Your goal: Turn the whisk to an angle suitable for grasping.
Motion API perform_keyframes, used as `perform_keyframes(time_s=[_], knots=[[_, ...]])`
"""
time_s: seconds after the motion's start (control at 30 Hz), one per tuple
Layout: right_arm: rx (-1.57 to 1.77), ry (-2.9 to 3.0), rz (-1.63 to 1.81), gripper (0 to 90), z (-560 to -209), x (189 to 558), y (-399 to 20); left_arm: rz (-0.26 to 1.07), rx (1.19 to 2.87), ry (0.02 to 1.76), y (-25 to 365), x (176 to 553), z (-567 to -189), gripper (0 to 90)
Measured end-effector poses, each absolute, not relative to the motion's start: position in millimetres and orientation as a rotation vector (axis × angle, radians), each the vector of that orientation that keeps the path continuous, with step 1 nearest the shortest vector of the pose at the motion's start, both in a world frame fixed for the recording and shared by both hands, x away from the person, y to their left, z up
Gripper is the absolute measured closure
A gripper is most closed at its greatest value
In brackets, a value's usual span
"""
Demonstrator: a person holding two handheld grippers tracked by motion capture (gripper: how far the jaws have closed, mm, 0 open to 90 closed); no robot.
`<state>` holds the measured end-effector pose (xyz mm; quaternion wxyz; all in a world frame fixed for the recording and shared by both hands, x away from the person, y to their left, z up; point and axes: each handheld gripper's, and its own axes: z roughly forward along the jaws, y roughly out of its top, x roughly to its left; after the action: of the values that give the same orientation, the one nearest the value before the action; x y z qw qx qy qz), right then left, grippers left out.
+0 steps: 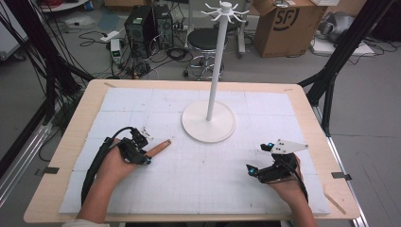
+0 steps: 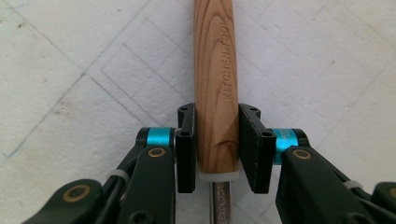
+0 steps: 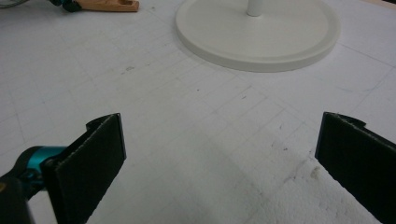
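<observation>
My left tool (image 1: 142,150) lies low left of the white stand (image 1: 208,120), clenched on 1 wooden handle (image 2: 216,88); right tool (image 1: 259,160) rests released. 2 tools, 1 stand.

We are in a lab or robotics test room rather than a home. Beyond our wooden worktop (image 1: 61,156), covered with a white gridded foam sheet (image 1: 198,175), we see a bare grey floor strewn with cables (image 1: 94,38), computer towers (image 1: 142,23), a power strip (image 1: 109,35), a round stool (image 1: 207,40) and a cardboard shipping box (image 1: 283,26). Black metal frame struts (image 1: 340,52) stand around our worktop.
</observation>
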<state>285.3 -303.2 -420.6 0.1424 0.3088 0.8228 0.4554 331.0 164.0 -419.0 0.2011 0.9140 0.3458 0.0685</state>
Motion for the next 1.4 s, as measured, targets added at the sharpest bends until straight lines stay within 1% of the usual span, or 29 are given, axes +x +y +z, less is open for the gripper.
perform_keyframes(time_s=[0.1, 0.23, 0.37, 0.43, 0.5, 0.57, 0.6, 0.77, 1.0, 1.07, 1.1, 1.17, 1.23, 1.27, 1.3, 1.4], knots=[[0.893, 2.374, 1.313, 0.8, -421, 285, -303, 0.178, 2.534, 0.935, 164, 329, -416, 70.3], [0.886, 2.379, 1.306, 0.7, -422, 286, -303, 0.216, 2.505, 0.908, 163, 325, -407, 70.3], [0.892, 2.377, 1.307, 0.8, -422, 286, -303, 0.231, 2.478, 0.845, 160, 323, -389, 70.4], [0.889, 2.377, 1.307, 0.8, -422, 286, -303, 0.218, 2.487, 0.831, 159, 323, -385, 70.4], [0.885, 2.377, 1.306, 0.7, -422, 287, -303, 0.208, 2.484, 0.839, 157, 323, -385, 70.4], [0.886, 2.381, 1.303, 0.7, -423, 286, -302, 0.183, 2.522, 0.835, 155, 326, -391, 70.4], [0.887, 2.381, 1.304, 0.7, -423, 286, -302, 0.175, 2.566, 0.839, 151, 327, -398, 70.3], [0.889, 2.380, 1.307, 0.7, -423, 286, -303, 0.158, 2.634, 0.840, 142, 331, -415, 70.3], [0.886, 2.382, 1.313, 0.8, -423, 286, -304, 0.119, 2.619, 0.867, 145, 334, -418, 69.5], [0.884, 2.386, 1.310, 0.8, -424, 287, -303, 0.118, 2.619, 0.880, 144, 335, -418, 66.0], [0.884, 2.386, 1.310, 0.8, -424, 287, -303, 0.120, 2.626, 0.874, 144, 336, -418, 66.0], [0.889, 2.385, 1.310, 0.7, -424, 287, -303, 0.121, 2.644, 0.873, 142, 338, -418, 59.7], [0.888, 2.383, 1.308, 0.8, -424, 286, -303, 0.124, 2.663, 0.864, 141, 338, -417, 59.1], [0.887, 2.385, 1.310, 0.8, -424, 286, -302, 0.137, 2.681, 0.853, 139, 340, -418, 55.8], [0.886, 2.386, 1.310, 0.7, -424, 286, -302, 0.137, 2.681, 0.853, 139, 340, -418, 54.4], [0.883, 2.392, 1.299, 0.7, -424, 286, -302, 0.117, 2.680, 0.844, 140, 342, -419, 54.8]])
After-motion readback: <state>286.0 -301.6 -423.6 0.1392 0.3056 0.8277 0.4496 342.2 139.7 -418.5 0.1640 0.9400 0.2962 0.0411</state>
